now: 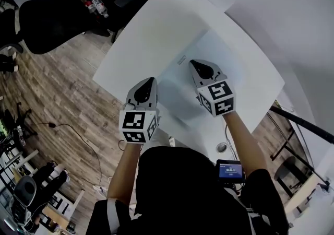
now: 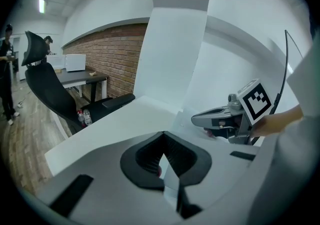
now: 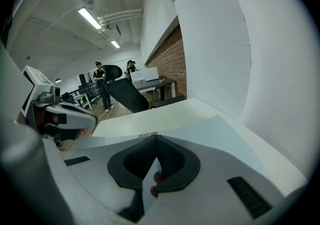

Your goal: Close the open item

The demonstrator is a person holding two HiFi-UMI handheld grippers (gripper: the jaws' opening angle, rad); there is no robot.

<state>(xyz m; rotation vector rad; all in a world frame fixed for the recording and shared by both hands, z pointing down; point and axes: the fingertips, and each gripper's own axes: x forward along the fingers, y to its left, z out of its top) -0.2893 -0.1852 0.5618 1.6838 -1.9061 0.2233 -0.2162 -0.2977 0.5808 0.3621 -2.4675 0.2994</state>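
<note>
You are standing over a white table (image 1: 130,46), and the task's thing is lying on it straight ahead of you. It is a flat white item (image 1: 222,51), slightly paler than the tabletop. It is resting level with no raised flap or lid showing, so I cannot tell where it is hinged or whether any part is standing open. Its long axis appears to be running from near-left to far-right in the head view, slanting away from you, with one long edge facing your left side. You are holding the right gripper (image 1: 197,64) over the near part of the item, pointing forward roughly along that slant, so this hand is sitting nearer the work. You are holding the left gripper (image 1: 150,81) just off the item's near-left edge, over bare table, pointing much the same way and close beside the other. Each gripper's own view is showing its jaws pressed together at the tips with nothing between them, and neither appears to be touching the item. So you are probably needing to spread a pair before gripping any edge. A small dark mark (image 1: 181,60) is sitting at the item's left edge, between the two tips and just ahead of the right jaws. It is too small to tell whether it is a label or a catch.
</note>
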